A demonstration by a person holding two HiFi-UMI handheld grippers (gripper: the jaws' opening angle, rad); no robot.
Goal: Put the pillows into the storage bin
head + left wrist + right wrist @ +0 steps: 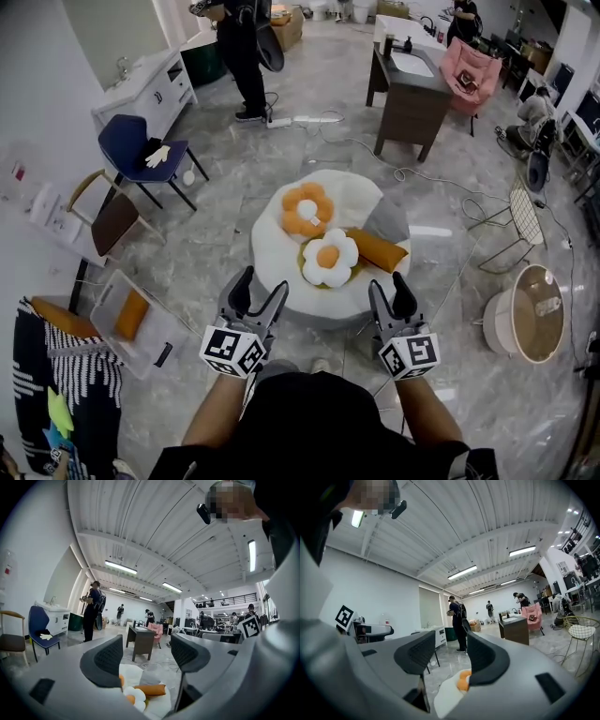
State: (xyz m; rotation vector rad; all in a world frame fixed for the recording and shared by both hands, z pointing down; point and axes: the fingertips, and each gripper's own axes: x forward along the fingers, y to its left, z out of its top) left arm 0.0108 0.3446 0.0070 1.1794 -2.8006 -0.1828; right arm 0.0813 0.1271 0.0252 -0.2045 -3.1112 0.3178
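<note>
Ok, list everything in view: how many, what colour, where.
round seat: one, white, floor centre
orange flower pillow: one, orange, on the seat, far side
white flower pillow: one, white with orange centre, seat's near side
long pillow: one, orange, seat's right side
storage bin: one, clear, floor left
boxed pillow: one, orange, inside the bin
blue chair: one, blue, left
brown chair: one, brown, left wall
washstand: one, dark brown, far right
pink armchair: one, pink, far right
wire chair: one, pale, right
standing person: one, dark clothes, far end
left gripper: one, grey, lower left, fingers apart, empty
right gripper: one, grey, lower right, fingers apart, empty
</note>
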